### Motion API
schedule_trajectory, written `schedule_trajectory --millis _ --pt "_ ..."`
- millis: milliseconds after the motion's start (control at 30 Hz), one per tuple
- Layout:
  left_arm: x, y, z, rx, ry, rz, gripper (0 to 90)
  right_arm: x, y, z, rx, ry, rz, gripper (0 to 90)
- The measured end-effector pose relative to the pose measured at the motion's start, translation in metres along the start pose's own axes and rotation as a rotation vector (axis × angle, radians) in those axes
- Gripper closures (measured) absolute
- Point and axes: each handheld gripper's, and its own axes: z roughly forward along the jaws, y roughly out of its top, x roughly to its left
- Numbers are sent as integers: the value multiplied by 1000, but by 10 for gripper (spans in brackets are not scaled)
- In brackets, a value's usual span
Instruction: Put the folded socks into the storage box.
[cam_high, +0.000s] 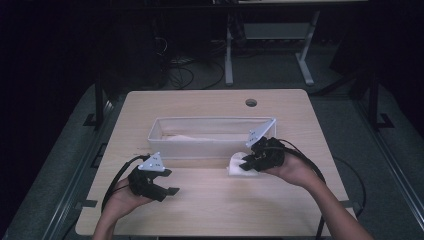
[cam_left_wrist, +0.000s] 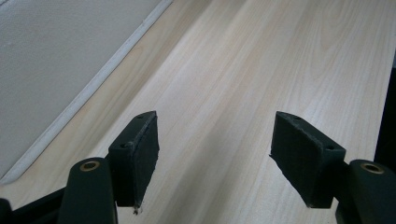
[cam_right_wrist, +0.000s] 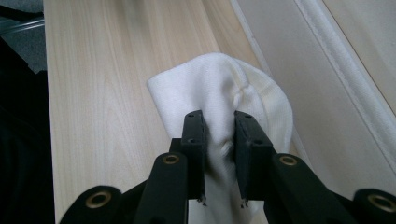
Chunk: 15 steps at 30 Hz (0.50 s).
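Right now the person's right gripper (cam_high: 248, 162) has its jaws pinched nearly together on a white sock (cam_high: 238, 165), with a fold of the fabric bunched between the pads (cam_right_wrist: 196, 140). The sock lies on the wooden table (cam_high: 210, 210), on the near side of the white mesh basket (cam_high: 160, 131) and touching or just beside its near wall towards the right end. From the right gripper view the sock (cam_right_wrist: 219, 98) looks rumpled, and whether it rests fully on the wood or is already lifted a little I cannot tell. The basket wall (cam_right_wrist: 299, 88) runs close along its far side.

Over on the left, the left gripper (cam_high: 169, 182) hangs above the near left part of the table with its jaws standing wide apart and nothing between them. Its own view looks past the two black pads (cam_left_wrist: 140, 154) at bare wood, with the basket's rim (cam_left_wrist: 93, 88) off to one side.

Inside the basket there seems to be some pale cloth lying along the bottom, though it is too faint to name.

As I read it, the work is putting the sock into the basket. The grasp looks done; the lift over the near wall and the release inside are left. So it stands at an early-to-middle point, with the left gripper idle for now. The wall is close, so the sock will need to clear the rim cleanly.
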Motion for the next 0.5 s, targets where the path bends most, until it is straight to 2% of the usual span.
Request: schedule_trajectory --millis 500 --pt "-1 1 -2 -5 4 -2 311 -1 -1 -12 -4 -14 6 751"
